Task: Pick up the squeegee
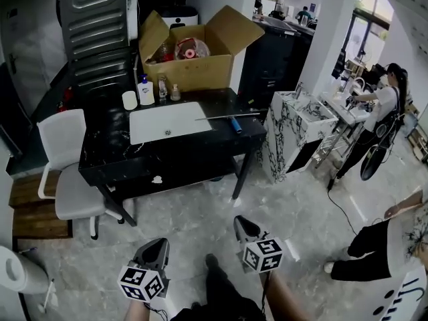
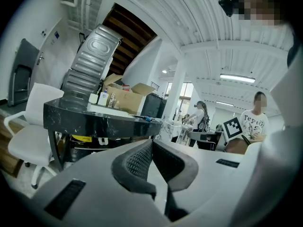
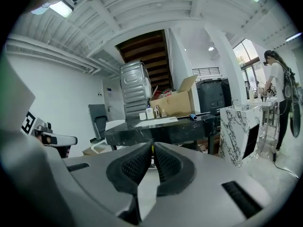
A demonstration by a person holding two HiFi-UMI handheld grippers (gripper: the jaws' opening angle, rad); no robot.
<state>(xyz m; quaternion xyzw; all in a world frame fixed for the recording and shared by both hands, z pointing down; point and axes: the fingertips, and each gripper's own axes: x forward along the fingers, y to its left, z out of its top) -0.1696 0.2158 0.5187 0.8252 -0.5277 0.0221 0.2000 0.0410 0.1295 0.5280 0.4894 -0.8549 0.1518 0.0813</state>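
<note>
I hold both grippers low over the floor, well short of the black table. The left gripper has its fingers pressed together on nothing, and so does the right gripper. The squeegee lies flat on the table's right part, just beside the white board, untouched.

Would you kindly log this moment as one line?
left gripper: shut, empty; right gripper: shut, empty; blue-handled metal squeegee: untouched on black marble table
</note>
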